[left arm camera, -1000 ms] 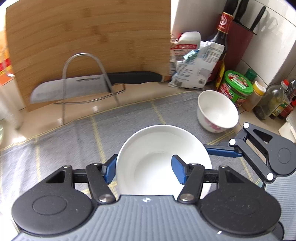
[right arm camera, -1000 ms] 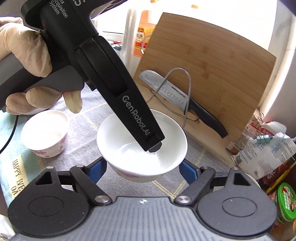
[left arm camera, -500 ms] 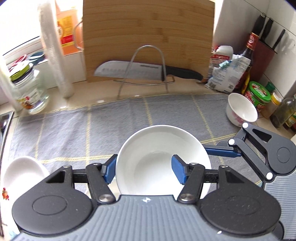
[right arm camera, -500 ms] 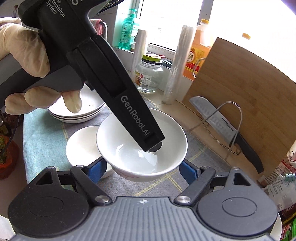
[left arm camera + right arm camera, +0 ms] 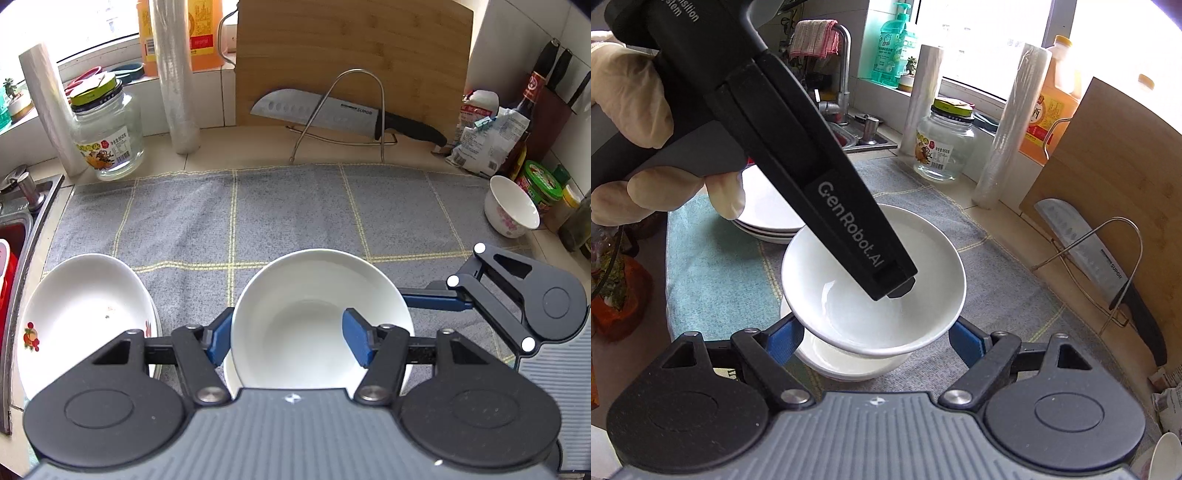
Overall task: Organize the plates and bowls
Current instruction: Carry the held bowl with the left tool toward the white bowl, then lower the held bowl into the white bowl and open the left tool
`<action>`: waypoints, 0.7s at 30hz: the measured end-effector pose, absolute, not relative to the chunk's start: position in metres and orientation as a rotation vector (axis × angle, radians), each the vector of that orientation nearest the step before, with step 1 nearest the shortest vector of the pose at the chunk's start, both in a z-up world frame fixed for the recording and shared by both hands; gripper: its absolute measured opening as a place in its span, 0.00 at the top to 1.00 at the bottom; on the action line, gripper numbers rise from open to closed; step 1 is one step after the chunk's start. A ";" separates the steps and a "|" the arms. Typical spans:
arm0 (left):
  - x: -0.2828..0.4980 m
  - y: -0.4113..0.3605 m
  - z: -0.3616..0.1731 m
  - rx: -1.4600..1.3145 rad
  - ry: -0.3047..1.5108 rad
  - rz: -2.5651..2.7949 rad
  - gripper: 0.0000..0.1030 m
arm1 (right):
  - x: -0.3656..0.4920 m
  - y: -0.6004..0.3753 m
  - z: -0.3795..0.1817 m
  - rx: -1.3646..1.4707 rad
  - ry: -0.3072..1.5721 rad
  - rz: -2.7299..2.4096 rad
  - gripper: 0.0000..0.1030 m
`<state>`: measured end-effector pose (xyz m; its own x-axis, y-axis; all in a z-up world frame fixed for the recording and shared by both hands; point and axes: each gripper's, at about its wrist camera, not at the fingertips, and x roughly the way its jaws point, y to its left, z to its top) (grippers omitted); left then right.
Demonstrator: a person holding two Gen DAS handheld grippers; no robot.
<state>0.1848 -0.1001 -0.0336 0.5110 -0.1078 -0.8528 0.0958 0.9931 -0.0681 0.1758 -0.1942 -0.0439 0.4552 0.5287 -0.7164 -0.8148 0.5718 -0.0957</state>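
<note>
Jaws of left gripper [image 5: 288, 338] clamped on white bowl [image 5: 319, 295] rim, possibly above another bowl [image 5: 849, 360]

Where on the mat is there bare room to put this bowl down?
The grey mat is bare across its middle, between the knife rack behind and the held bowl in front. Left is crowded by stacked plates; the far right corner holds a small bowl. Another bowl lies right under the held one.

Three bowls [image 5: 317, 295], one plate stack [image 5: 81, 306]
</note>
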 end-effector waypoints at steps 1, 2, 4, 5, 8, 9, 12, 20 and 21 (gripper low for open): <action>0.185 -0.098 -0.036 -0.016 1.029 -0.126 0.41 | 0.174 -0.194 -0.046 -0.468 0.699 0.865 0.14; 0.185 -0.097 -0.037 -0.019 1.033 -0.127 0.41 | 0.173 -0.192 -0.048 -0.471 0.703 0.865 0.14; 0.184 -0.094 -0.041 -0.020 1.039 -0.128 0.41 | 0.172 -0.189 -0.049 -0.475 0.706 0.868 0.14; 0.184 -0.093 -0.042 -0.018 1.039 -0.132 0.41 | 0.172 -0.187 -0.051 -0.475 0.711 0.866 0.14; 0.185 -0.091 -0.046 -0.021 1.045 -0.141 0.41 | 0.172 -0.185 -0.054 -0.476 0.724 0.863 0.14; 0.186 -0.091 -0.047 -0.023 1.046 -0.144 0.41 | 0.172 -0.184 -0.054 -0.476 0.727 0.861 0.14; 0.187 -0.089 -0.050 -0.023 1.049 -0.151 0.41 | 0.173 -0.183 -0.057 -0.476 0.739 0.858 0.14; 0.189 -0.087 -0.061 -0.024 1.076 -0.151 0.41 | 0.171 -0.180 -0.060 -0.486 0.752 0.863 0.14; 0.190 -0.087 -0.062 -0.021 1.075 -0.152 0.41 | 0.171 -0.180 -0.061 -0.487 0.752 0.862 0.14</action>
